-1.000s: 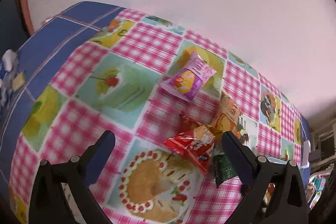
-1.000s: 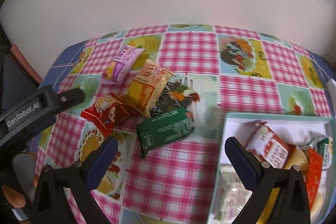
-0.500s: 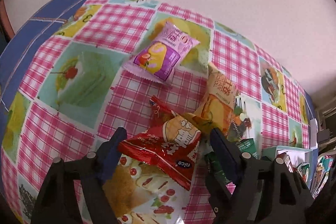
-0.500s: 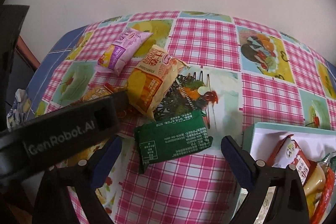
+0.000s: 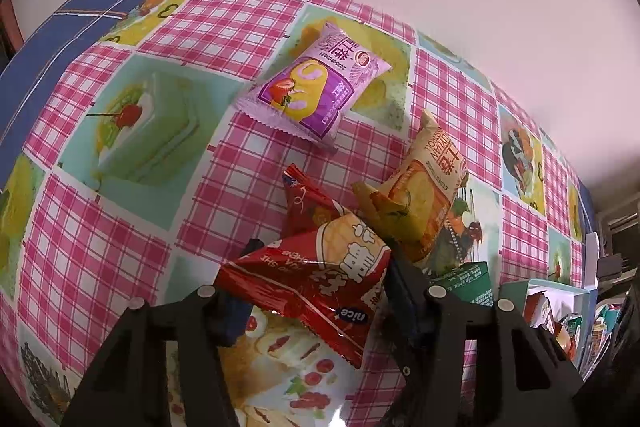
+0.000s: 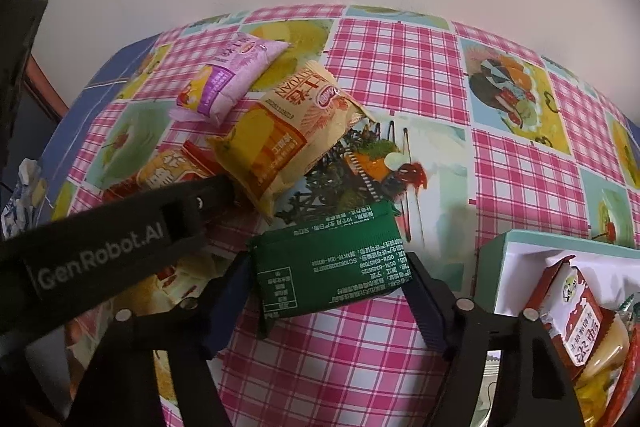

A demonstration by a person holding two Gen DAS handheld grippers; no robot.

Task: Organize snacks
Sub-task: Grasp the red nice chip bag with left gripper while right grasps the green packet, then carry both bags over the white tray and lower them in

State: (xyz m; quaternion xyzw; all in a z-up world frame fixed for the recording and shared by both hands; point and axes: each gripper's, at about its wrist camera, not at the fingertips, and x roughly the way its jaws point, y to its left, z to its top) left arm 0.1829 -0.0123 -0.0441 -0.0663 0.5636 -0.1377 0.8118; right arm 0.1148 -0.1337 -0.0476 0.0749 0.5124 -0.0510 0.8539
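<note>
On checked tablecloth [image 5: 120, 155], left gripper [image 5: 316, 279] closing round red packet [image 5: 320, 275], right gripper [image 6: 328, 267] round green packet [image 6: 328, 263].

I see four packets on the worktop [image 6: 400, 367]: cake packet [image 6: 228, 79] farthest, bread packet [image 6: 288, 139] just before it and overlapping the crisp packet [image 5: 320, 279] to its left, flat packet [image 6: 332, 263] nearest. Box [image 6: 520, 247] of snacks at right.

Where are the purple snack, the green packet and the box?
purple snack [image 5: 316, 89], left wrist view, middle of its front.
green packet [image 6: 332, 263], right wrist view, printed back.
box [image 6: 520, 267], right wrist view, inner wall.
</note>
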